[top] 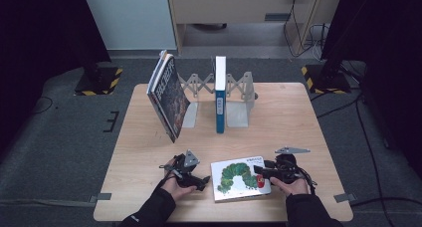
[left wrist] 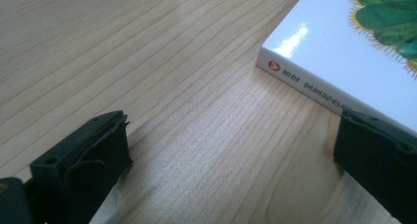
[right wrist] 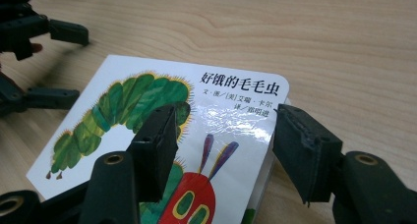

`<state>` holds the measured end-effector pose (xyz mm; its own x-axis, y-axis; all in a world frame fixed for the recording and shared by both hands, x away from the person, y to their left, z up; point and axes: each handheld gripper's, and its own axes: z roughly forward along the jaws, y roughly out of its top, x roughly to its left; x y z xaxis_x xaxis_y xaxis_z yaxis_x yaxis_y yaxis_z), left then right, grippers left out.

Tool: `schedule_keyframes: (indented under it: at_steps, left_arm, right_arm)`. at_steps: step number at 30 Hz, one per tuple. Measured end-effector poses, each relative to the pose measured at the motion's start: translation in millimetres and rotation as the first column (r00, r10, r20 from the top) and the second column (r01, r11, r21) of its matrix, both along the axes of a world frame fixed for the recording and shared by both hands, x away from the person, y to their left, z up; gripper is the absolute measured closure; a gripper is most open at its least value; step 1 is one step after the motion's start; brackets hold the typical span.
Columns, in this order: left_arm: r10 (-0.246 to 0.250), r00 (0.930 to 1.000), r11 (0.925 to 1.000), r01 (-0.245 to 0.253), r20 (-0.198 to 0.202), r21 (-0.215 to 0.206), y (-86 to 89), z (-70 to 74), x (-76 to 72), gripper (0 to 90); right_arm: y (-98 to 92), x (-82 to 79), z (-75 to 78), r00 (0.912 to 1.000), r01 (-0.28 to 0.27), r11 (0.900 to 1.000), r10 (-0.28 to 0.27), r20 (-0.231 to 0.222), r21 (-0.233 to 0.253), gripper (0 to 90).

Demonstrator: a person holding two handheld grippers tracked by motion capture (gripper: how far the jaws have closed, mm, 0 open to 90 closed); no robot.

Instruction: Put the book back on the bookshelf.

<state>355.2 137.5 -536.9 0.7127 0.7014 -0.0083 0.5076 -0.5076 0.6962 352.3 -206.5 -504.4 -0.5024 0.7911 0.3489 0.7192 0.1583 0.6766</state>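
Caterpillar picture book (top: pixel 240 178) lies flat near the front edge of the wooden desk (top: pixel 298 117), between the left tool (top: pixel 195 178) and the right tool (top: pixel 263 173), with bare wood stretching from it toward the rack (top: pixel 238 95) of upright books at the far side. Spread wide, the left tool (left wrist: pixel 231 150) sits at the book's spine edge (left wrist: pixel 314 86) with one jaw against it, gripping nothing, while the right tool (right wrist: pixel 223 145), also released, straddles the opposite edge, one jaw over the cover and one beyond it. Chinese characters reading 好饿的毛毛虫 run across the cover's corner (right wrist: pixel 240 84), above a green caterpillar with a red head.
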Motion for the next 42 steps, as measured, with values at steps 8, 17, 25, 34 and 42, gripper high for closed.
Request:
schedule_keyframes:
  at_steps: [8, 17, 25, 34, 42]
  left_arm:
    - [0.000, 1.0000, 1.0000, 0.000, 0.003, 0.004, -1.4, 0.3, 0.3, 0.0]
    - [-0.005, 1.0000, 1.0000, 0.005, 0.000, 0.006, -2.3, 0.6, 1.7, 0.0]
    - [-0.004, 1.0000, 1.0000, 0.004, 0.005, 0.002, -2.4, 0.0, 2.2, 0.0]
    - [0.005, 1.0000, 1.0000, -0.005, 0.005, 0.003, -2.5, 0.0, 1.9, 0.0]
    - [0.009, 0.9999, 1.0000, -0.009, 0.005, 0.003, -2.6, 0.0, 2.1, 0.0]
  right_arm:
    - [3.1, 1.5, 4.2, 0.9994, -0.010, 0.999, 0.008, 0.033, 0.049, 38.7]
    - [4.8, 5.4, 6.1, 0.9977, -0.001, 0.996, -0.006, 0.067, 0.091, 34.6]
    - [5.5, 5.5, 4.7, 0.9982, 0.004, 0.996, -0.009, 0.060, 0.086, 32.6]
    - [4.0, -0.3, 3.8, 0.9995, -0.006, 0.997, 0.004, 0.030, 0.080, 31.9]
    - [4.0, -1.7, 2.2, 0.9999, -0.013, 0.999, 0.013, -0.006, 0.050, 32.0]
